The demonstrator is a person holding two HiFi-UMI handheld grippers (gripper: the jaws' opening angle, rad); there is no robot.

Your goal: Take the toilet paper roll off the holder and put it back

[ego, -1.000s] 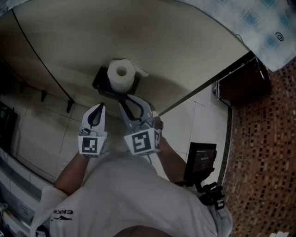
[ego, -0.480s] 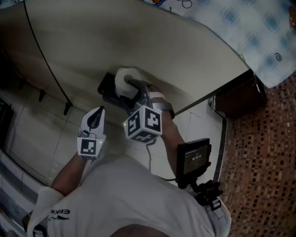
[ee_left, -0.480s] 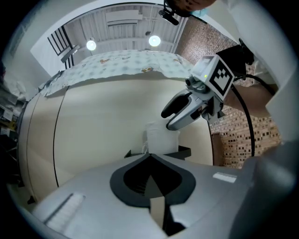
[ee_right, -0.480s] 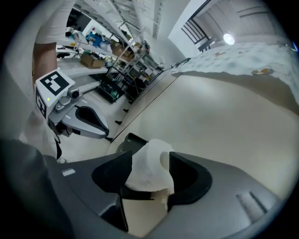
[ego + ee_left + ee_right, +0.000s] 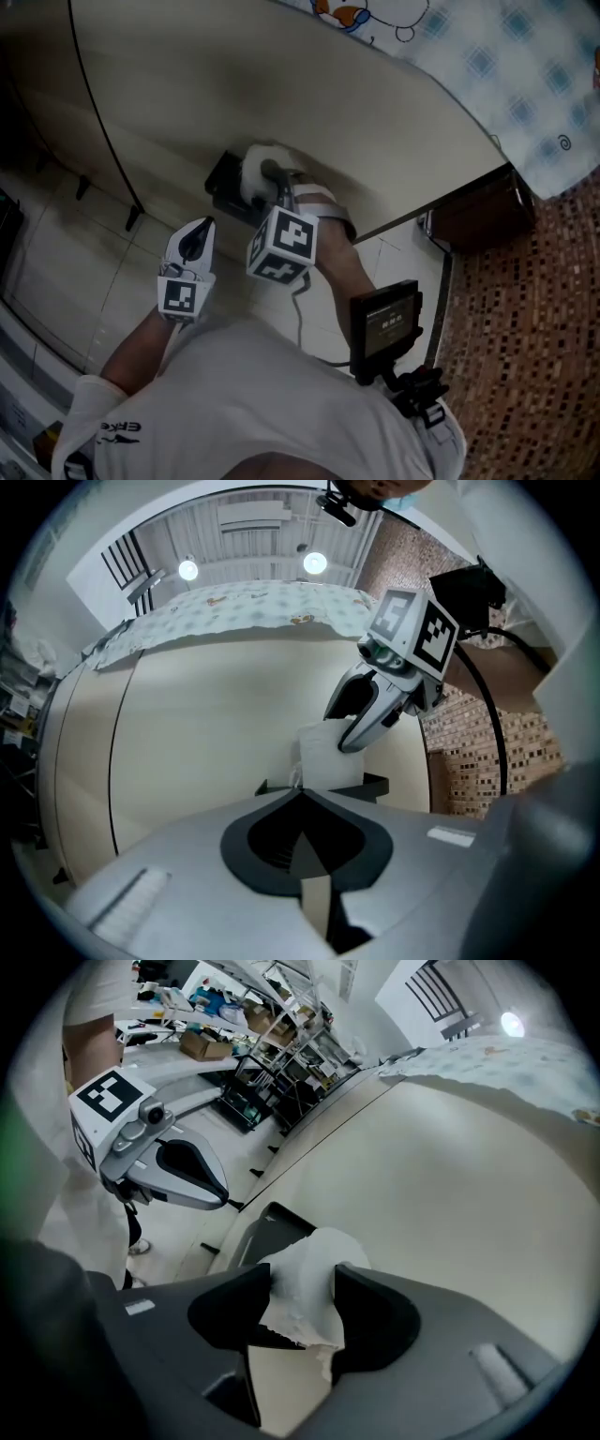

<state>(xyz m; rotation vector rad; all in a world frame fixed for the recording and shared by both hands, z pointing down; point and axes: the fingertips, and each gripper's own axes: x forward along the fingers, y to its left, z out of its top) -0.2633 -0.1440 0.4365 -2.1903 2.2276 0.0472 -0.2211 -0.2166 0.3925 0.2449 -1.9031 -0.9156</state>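
My right gripper, jaws just closing, pinches the toilet paper roll at its black holder at 12 o'clock; my left gripper, at 9, is clenched empty. Gripping soft outer sheets, I could tear or unravel them instead of lifting. Beyond: smooth beige panel, brown mosaic floor at 3.
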